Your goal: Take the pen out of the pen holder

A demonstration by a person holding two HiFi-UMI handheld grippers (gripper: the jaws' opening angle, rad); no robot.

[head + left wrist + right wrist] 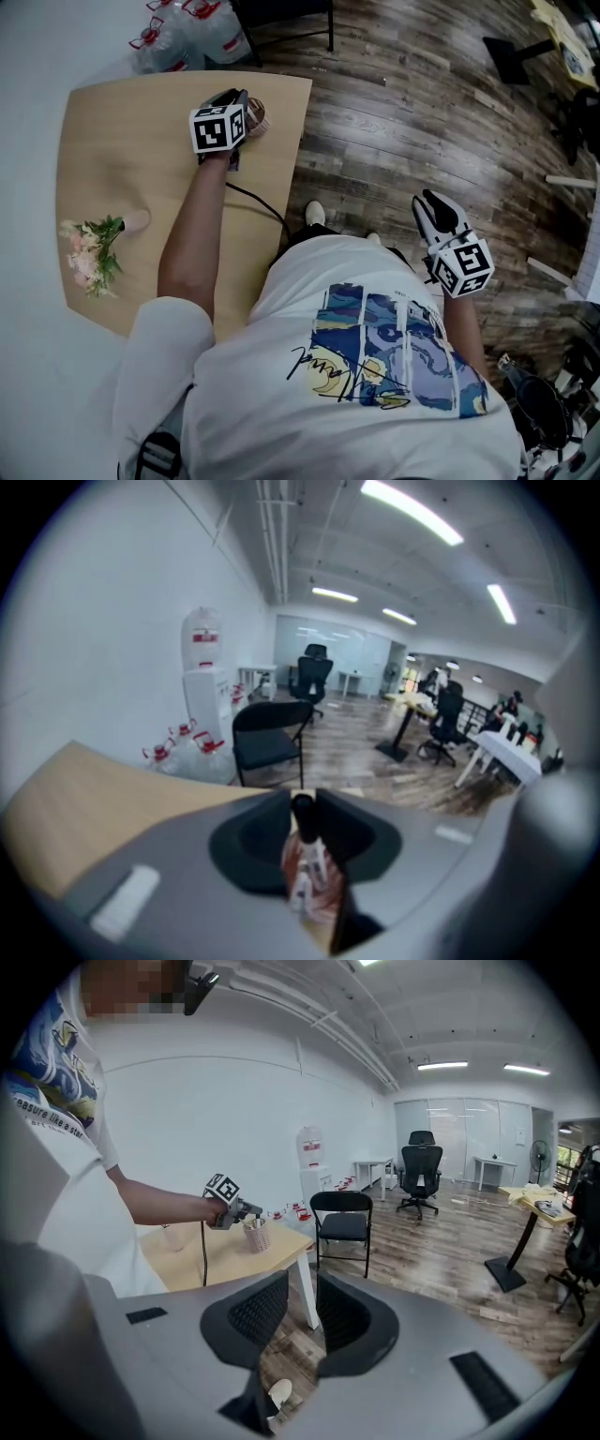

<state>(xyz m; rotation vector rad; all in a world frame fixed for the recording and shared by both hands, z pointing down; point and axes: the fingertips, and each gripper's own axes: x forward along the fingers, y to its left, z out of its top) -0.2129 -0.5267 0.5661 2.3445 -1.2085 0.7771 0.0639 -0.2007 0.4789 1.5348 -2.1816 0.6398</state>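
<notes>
Head view: left tongs extended across the worktop to the pen holder near its far corner.
Left gripper view: clamped on the dark-capped pen, lower part inside the holder. Grasp apparently made, lift-out not yet done.
Right gripper view: right tongs apart and empty, held clear of the worktop, above the floor.
</notes>
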